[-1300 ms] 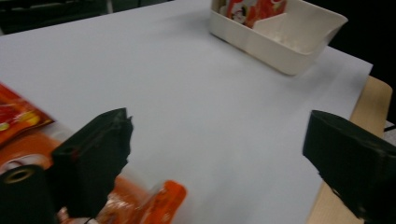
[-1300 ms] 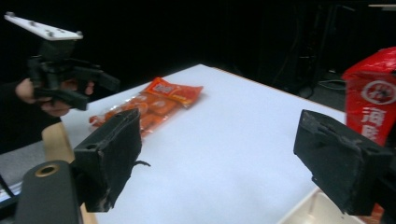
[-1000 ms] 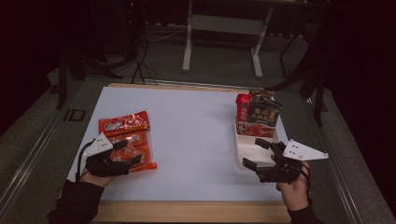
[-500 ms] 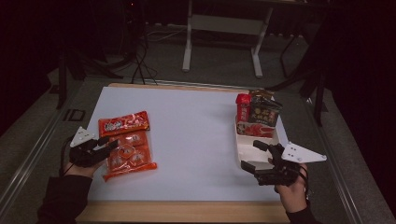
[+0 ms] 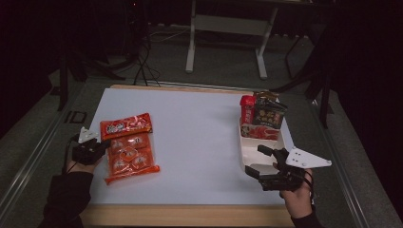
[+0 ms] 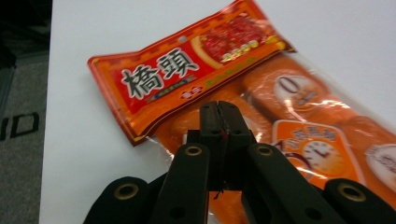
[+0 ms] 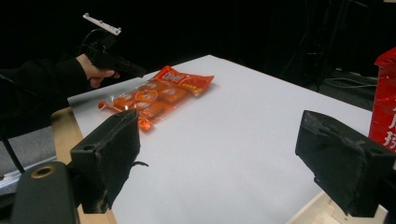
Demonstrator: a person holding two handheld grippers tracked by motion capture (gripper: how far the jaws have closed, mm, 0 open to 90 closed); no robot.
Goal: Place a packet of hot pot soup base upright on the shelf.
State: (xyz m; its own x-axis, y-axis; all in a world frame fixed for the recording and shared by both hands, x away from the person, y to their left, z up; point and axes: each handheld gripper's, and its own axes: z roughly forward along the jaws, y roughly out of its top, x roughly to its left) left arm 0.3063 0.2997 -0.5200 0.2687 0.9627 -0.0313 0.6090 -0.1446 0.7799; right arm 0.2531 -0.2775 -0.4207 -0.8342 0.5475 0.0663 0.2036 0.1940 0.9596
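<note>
We have the left gripper (image 6: 218, 108), jaws just closed, pinching the near left edge of the orange snack bag (image 5: 129, 147) at the table's left, so next we judge a lift toward the tray (image 5: 264, 152), where the right gripper (image 7: 243, 158) waits wide open.

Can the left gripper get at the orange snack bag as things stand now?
Probably yes: the left gripper sits at the orange snack bag edge, nothing between, but its fingers are shut.

The high view looks down from the table's (image 5: 199, 133) near edge; both claw cameras, low and close, share the orange snack packet (image 6: 261, 116).
</note>
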